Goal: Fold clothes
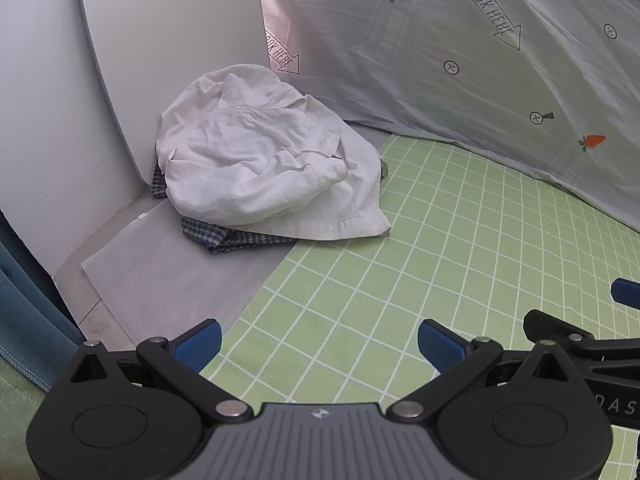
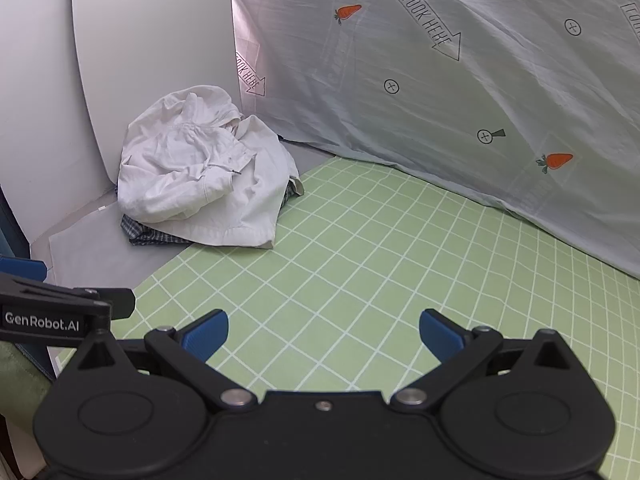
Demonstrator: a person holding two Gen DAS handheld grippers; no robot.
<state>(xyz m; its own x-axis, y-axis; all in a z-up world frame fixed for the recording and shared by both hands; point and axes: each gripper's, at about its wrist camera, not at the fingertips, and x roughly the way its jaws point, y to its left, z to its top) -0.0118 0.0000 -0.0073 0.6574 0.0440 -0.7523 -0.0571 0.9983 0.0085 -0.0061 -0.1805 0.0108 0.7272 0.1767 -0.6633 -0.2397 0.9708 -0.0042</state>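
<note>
The green gridded mat (image 1: 420,264) took up most of the desk and lay bare from the grippers out to the far edge, giving wide open room for moving. A grey printed sheet (image 1: 460,60) hung along the mat's far and right side and closed it off there. A white panel (image 1: 160,40) curved around the far left corner. A pale translucent sheet (image 1: 172,276) lay flat left of the mat, its near corner close to the desk's left edge, where teal fabric (image 1: 20,300) hung.

The white shirt (image 1: 264,160) sat crumpled in the far left corner, against the panel and sheet, mostly on the pale sheet with its right hem just over the mat's edge. Its long axis ran roughly from the corner toward the near right, though the bunching made collar and sleeves hard to tell apart. A checked garment (image 1: 236,238) lay under it, mostly hidden, only its near and left edges showing.

The left gripper (image 1: 320,344) hovered over the mat's near left part, jaws wide and empty. The right gripper (image 2: 324,334) hovered just beside it, jaws likewise wide and empty, well apart from the clothes. Each gripper was cut off at the other view's edge.
</note>
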